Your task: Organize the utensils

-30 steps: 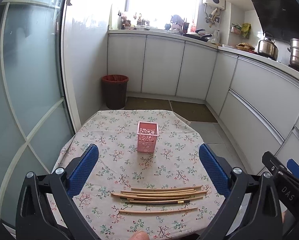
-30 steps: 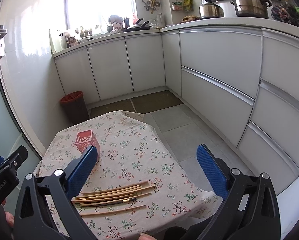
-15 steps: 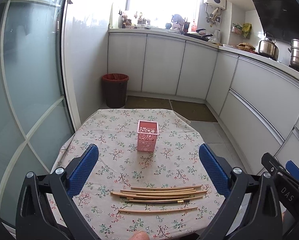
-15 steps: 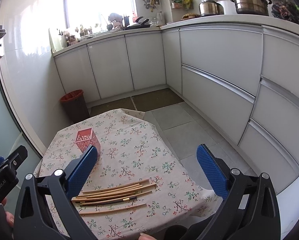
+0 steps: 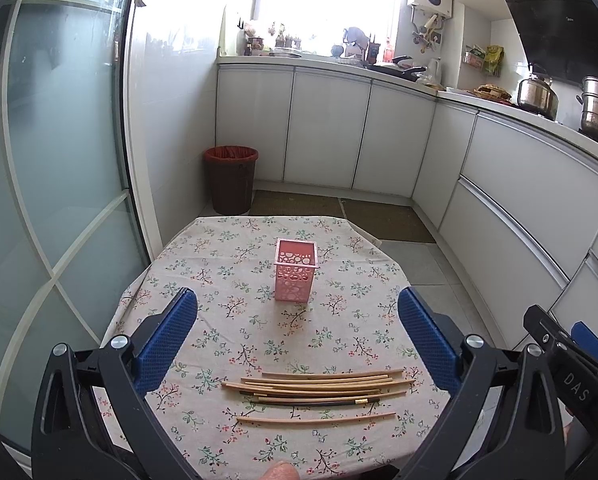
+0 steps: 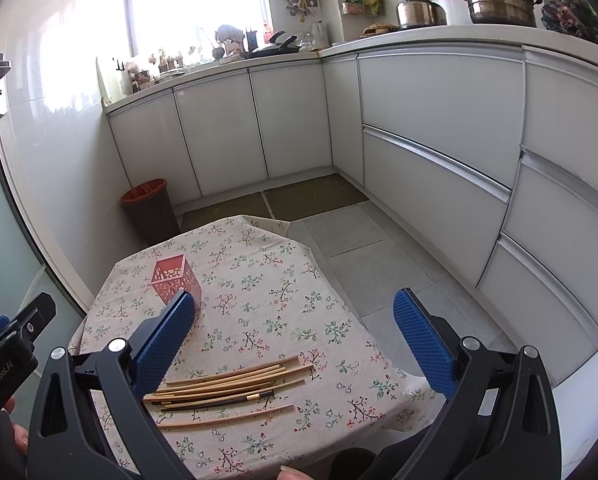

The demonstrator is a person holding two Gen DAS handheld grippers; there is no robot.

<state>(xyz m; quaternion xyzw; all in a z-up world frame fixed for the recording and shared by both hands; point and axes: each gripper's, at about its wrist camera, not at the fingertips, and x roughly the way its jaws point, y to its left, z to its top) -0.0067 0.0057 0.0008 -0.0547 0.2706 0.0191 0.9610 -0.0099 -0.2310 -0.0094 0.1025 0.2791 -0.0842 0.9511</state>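
Two hand-held grippers, left and right, jaws spread, empty; chopsticks outside pink holder.

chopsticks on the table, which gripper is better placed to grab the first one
Left, narrowly. The left gripper is open and centred over the chopsticks; the right gripper, also open, sees them off toward its left finger.

The surface is covered by a floral cloth; a pink holder stands mid-surface, and chopsticks are laid along the near edge
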